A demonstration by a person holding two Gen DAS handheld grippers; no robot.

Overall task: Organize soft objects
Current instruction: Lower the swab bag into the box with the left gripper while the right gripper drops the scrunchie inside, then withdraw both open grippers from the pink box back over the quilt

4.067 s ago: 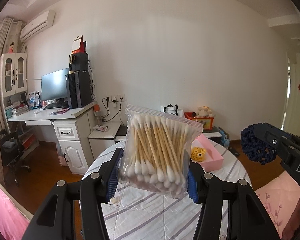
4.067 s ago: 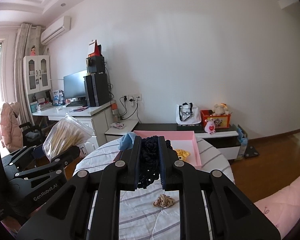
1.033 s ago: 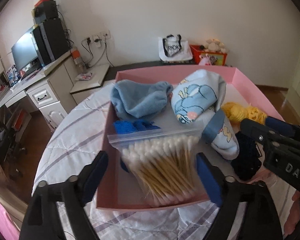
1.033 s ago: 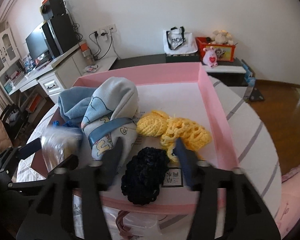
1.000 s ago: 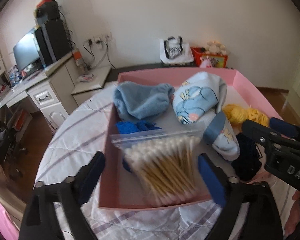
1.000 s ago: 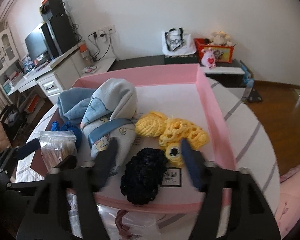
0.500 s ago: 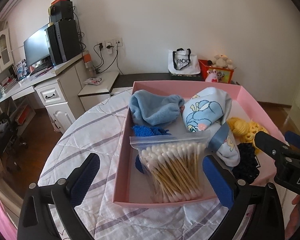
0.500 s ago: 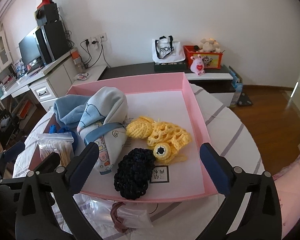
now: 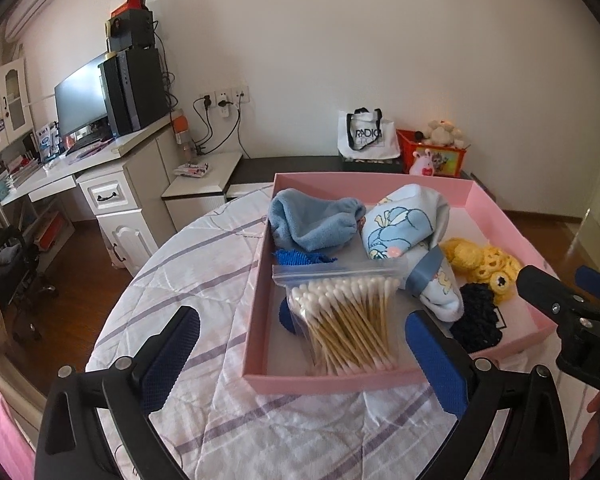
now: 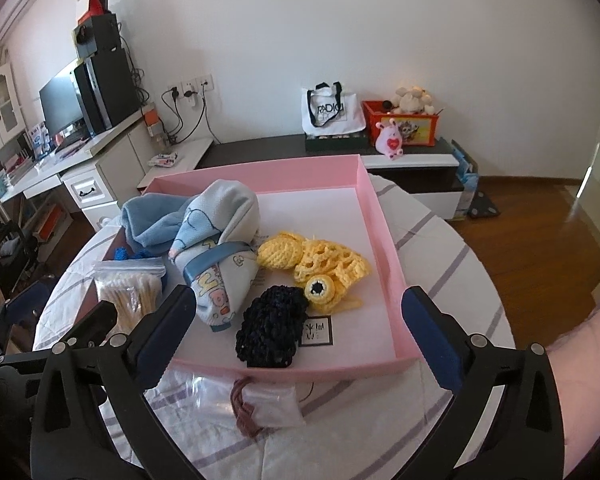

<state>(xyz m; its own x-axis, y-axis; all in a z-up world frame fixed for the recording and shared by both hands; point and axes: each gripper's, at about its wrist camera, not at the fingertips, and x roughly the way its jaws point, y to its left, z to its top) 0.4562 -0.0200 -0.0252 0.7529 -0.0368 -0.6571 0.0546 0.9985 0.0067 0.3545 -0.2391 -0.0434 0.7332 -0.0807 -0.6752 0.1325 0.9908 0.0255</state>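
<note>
A pink tray (image 9: pixel 380 181) (image 10: pixel 384 220) sits on the round quilted table. In it lie a clear bag of cotton swabs (image 9: pixel 346 318) (image 10: pixel 130 292), a blue fleece cloth (image 9: pixel 312 226), a rolled light-blue printed cloth (image 10: pixel 220 240), yellow crochet pieces (image 10: pixel 320 260) and a black crochet piece (image 10: pixel 270 326) (image 9: pixel 478 320). My left gripper (image 9: pixel 304 356) is open and empty, just before the tray's near edge, in front of the swab bag. My right gripper (image 10: pixel 300 332) is open and empty, above the tray's near edge by the black piece.
A small clear bag with a brown scrunchie (image 10: pixel 260 400) lies on the table (image 9: pixel 204 280) before the tray. A desk with monitor (image 9: pixel 84 108) stands far left. A low black cabinet (image 10: pixel 284 152) with a tote bag and toys lines the wall.
Both grippers let go their loads into the tray, opened wide and drew back toward me. The swab bag and black crochet piece now lie in the tray.
</note>
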